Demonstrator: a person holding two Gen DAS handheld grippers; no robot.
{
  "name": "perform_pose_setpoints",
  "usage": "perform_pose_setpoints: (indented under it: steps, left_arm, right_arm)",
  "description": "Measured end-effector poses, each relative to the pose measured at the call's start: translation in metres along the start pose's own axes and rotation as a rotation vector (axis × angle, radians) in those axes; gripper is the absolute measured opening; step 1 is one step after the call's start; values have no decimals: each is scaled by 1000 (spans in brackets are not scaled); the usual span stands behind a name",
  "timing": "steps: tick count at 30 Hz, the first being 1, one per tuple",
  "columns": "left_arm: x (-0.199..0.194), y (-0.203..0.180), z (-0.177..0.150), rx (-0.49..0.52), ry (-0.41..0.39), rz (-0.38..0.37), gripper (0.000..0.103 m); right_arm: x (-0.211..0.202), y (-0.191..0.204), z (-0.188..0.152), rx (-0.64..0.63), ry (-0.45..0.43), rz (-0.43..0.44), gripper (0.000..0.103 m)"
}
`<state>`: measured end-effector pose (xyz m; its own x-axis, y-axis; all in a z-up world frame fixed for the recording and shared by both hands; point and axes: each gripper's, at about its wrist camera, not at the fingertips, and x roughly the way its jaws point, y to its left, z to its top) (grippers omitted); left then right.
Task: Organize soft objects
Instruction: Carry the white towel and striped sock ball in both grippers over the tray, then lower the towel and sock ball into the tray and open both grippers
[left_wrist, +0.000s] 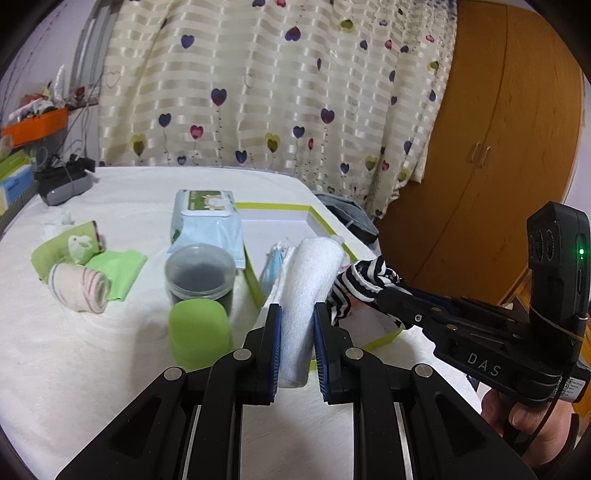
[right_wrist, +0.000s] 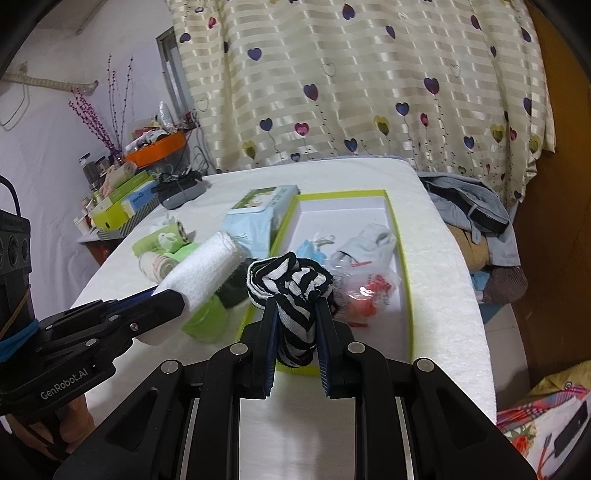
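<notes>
- Left gripper (left_wrist: 297, 314) clamps a rolled white towel (left_wrist: 306, 280), lifted above the near edge of the green-rimmed box (right_wrist: 397, 229).
- Right gripper (right_wrist: 295, 306) squeezes a bunched black-and-white striped cloth (right_wrist: 291, 280) over the box's near end.
- Inside the box lie a blue packet (right_wrist: 309, 248), a grey cloth (right_wrist: 373, 236) and a clear bag with red contents (right_wrist: 369, 288).
- Beside it stand a wipes pack (left_wrist: 205, 218), a dark jar (left_wrist: 199, 273) and a green lid (left_wrist: 199, 328).

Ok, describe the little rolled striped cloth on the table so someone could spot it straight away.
Start at the white-covered table, left of the green-rimmed box. By the green cloths lies the rolled cloth: the only one there that is cream with thin pink and blue stripes.
</notes>
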<state>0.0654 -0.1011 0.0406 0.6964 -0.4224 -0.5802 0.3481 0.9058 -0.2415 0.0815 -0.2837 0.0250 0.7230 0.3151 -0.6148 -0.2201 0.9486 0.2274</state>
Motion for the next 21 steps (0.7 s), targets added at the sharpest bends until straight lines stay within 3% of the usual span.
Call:
perform_pose_setpoints:
  steps: [9,21]
  left_arm:
    - [24,-7,0,11,39,-14,16]
    - [54,-17,-4,30,117,-56,16]
  right_arm:
    - [6,-33,-3,63,17,-44,20]
    - [30,-47,-9,75,83,-49,20]
